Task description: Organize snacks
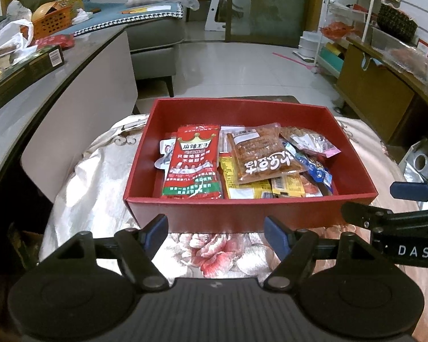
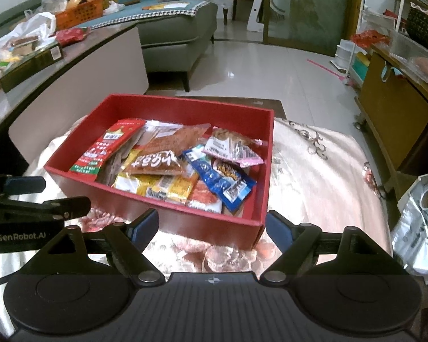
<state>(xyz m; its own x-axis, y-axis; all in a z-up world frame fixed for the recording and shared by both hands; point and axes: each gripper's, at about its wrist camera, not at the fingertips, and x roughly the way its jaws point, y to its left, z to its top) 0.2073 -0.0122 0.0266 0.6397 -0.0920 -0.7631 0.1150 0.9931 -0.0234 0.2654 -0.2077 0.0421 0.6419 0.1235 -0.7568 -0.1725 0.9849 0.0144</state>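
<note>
snacks: a heap of packets lies loose in the red box [image 1: 271, 108], which stands on a flowered cloth [image 1: 214, 248] in the middle of the room
red packet: a tall red packet with a crown [image 1: 195, 162] lies flat at the box's left side, its foot against the near wall
brown packet: a clear brown packet with white lettering [image 1: 264, 156] rests on top of the yellow packets [image 1: 248, 188] in the middle
blue packet: a blue packet [image 2: 219, 179] lies slanted toward the box's right, with a pink-edged packet [image 2: 234, 146] just behind it
left gripper: left gripper [image 1: 216, 229] hangs just short of the box's near wall, jaws apart, nothing between the blue pads
right gripper: right gripper [image 2: 212, 226] hangs by the box's near right corner, jaws wide, gripping nothing
beside: a silvery bag [image 2: 413, 228] lies at the right edge of the cloth, apart from the box
further out: a long table [image 1: 71, 85] on the left with a dark carton [image 1: 22, 77], white plastic bags [image 1: 8, 37] and an orange basket [image 1: 52, 18]; a grey sofa [image 1: 154, 42] behind
</note>
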